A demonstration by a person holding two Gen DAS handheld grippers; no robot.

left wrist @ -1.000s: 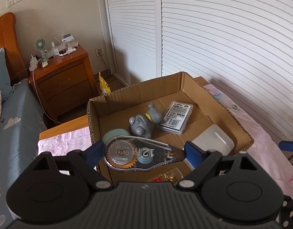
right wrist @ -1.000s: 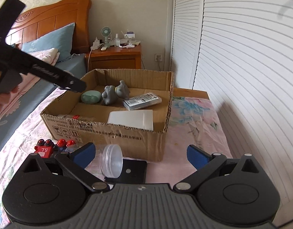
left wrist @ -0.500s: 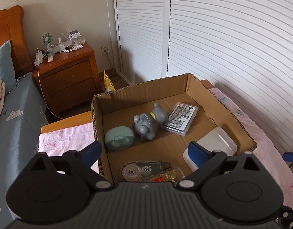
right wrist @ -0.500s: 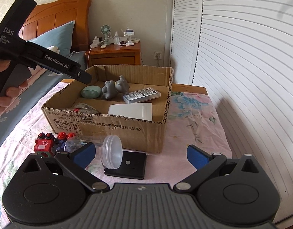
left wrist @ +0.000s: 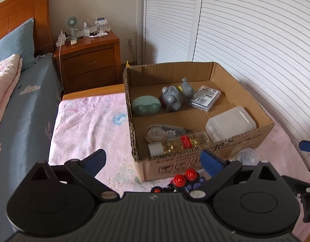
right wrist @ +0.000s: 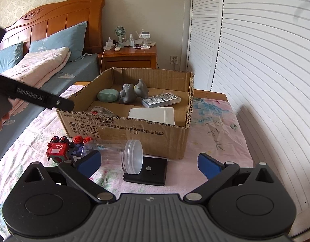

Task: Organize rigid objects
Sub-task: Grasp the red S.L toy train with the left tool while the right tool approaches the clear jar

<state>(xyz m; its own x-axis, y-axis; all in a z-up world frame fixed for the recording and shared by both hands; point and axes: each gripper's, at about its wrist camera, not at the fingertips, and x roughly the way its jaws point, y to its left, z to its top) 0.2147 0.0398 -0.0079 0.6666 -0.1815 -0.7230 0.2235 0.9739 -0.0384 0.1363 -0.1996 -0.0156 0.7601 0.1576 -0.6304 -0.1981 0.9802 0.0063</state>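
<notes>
— So, starting at the left: what is the left gripper (left wrist: 153,160) doing?

— It hangs over the pink floral bedspread (left wrist: 88,125), in front of the near left corner of the cardboard box (left wrist: 243,86). Its blue pads stand wide apart with nothing between them.

— And inside the box?

— Along the far side, left to right, sit a green oval case (left wrist: 146,105), a grey elephant toy (left wrist: 175,96) and a flat clear case with a barcode label (left wrist: 205,98). Nearer, a correction tape dispenser (left wrist: 165,133) lies beside a clear tube of gold pins (left wrist: 181,143), touching it, with a frosted white plastic box (left wrist: 230,123) at the right.

— What lies outside the box?

— In the right wrist view, a red toy block with round studs (right wrist: 59,151) sits on the bedspread at the left, just in front of the box wall. Next to it a clear plastic jar (right wrist: 118,156) lies on its side, its lid end resting over a black rectangular device (right wrist: 153,171).

— And the right gripper (right wrist: 149,164)?

— It is spread wide and holds nothing; the jar and the black device lie ahead between its fingers, untouched.
</notes>
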